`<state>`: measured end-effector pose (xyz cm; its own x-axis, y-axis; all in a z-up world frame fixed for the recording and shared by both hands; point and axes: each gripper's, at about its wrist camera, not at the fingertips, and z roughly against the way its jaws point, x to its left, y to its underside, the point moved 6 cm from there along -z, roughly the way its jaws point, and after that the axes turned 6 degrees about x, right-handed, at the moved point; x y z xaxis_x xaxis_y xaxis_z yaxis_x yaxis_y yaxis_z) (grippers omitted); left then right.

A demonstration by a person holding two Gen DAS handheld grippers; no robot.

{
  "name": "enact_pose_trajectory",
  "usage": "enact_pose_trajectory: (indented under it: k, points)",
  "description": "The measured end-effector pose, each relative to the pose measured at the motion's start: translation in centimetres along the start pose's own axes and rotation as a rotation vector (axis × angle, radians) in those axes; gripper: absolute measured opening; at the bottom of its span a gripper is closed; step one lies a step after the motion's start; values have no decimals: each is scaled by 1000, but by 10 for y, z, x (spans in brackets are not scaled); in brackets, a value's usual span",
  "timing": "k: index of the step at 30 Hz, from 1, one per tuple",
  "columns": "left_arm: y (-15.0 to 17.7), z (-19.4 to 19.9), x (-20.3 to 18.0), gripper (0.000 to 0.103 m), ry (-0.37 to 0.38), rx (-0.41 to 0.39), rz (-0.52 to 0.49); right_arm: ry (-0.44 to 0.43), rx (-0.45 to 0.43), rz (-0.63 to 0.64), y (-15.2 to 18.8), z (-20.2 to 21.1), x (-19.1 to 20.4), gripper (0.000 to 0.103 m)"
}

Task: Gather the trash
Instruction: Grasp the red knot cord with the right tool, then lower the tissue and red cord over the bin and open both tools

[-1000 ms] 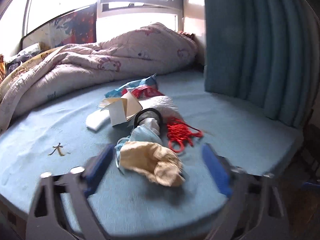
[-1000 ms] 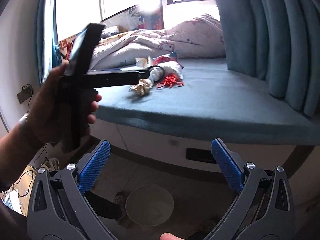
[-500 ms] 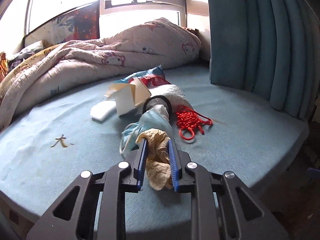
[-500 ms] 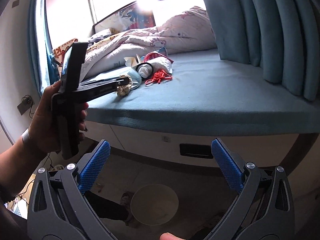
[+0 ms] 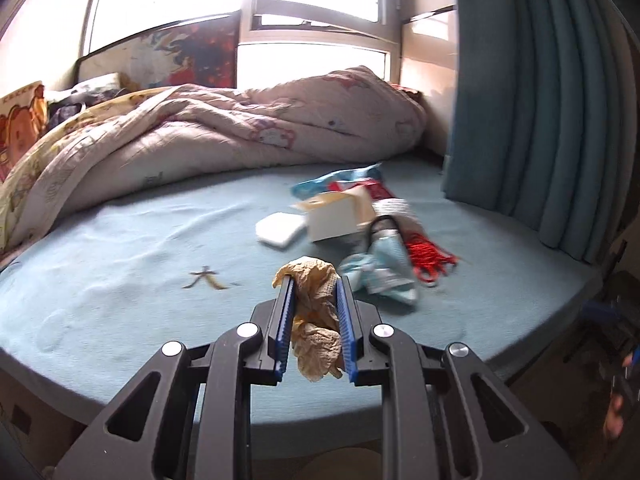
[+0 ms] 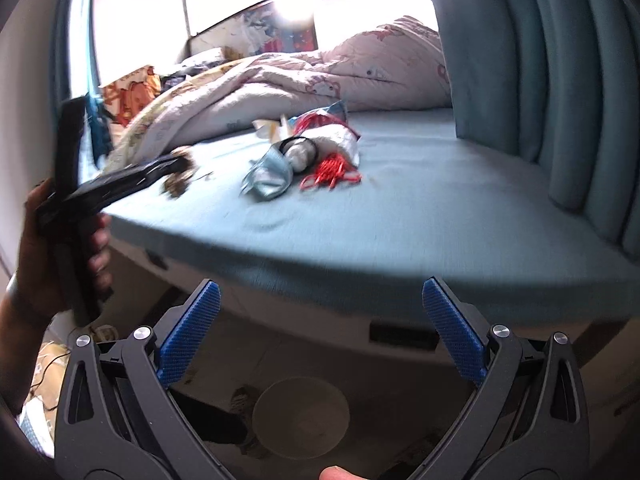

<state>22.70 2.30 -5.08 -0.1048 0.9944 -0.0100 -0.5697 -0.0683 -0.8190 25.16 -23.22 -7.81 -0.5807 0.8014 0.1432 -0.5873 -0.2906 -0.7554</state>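
Tissue first, good call: that crumpled tan tissue point(image 5: 314, 312) was the piece of litter nearest the mattress edge, so it makes sense you've gone for it ahead of the rest. Your left gripper point(image 5: 313, 326) is clamped right down on it, blue pads squeezing both sides with a wad hanging out underneath and a tuft poking above the tips. From the right wrist view the same claw point(image 6: 176, 176) sits above the near left corner of the bed point(image 5: 140, 240), wad in its tips, so the tissue looks lifted clear of the sheet rather than resting on it.

Your right gripper point(image 6: 320, 330) is wide open with nothing between the pads, parked low in front of the bed frame. My guess is you're keeping it free for the next pickup.

Rest of the pile is still on the sheet: blue face mask point(image 5: 380, 272), red cord point(image 5: 430, 254) just right of it, open cream box point(image 5: 336, 220), white pad point(image 5: 280, 229) beside that, and a colourful wrapper point(image 5: 336, 178) behind. They're bunched up and overlapping, so grabbing one cleanly could drag its neighbour.

Rumpled quilt point(image 5: 224, 128) crowds the far side, teal curtain point(image 5: 536, 92) hangs on the right. There's a pale round bowl-ish thing point(image 6: 301, 417) on the floor; can't tell if that's your bin.
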Motion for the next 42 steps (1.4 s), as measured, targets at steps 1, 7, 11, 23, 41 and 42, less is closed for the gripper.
enact_pose_trajectory:
  k: [1,7,11,23,41,42]
  points:
    - [1,-1,6,20,-11,5,3,8,4,0,-11,-7,0,98]
    - [1,-7,37,20,-21,26,33,68,109,-2,-60,-78,-10,98]
    - [-1,-10,56,20,-23,34,44,88,149,16,-79,-115,-7,97]
    - [0,-24,74,20,4,40,25,115,219,103,-90,-152,1,29]
    - [15,24,54,20,22,35,4,100,86,118,-86,-74,13,4]
    - [16,27,51,20,20,36,-2,104,76,126,-87,-68,14,4]
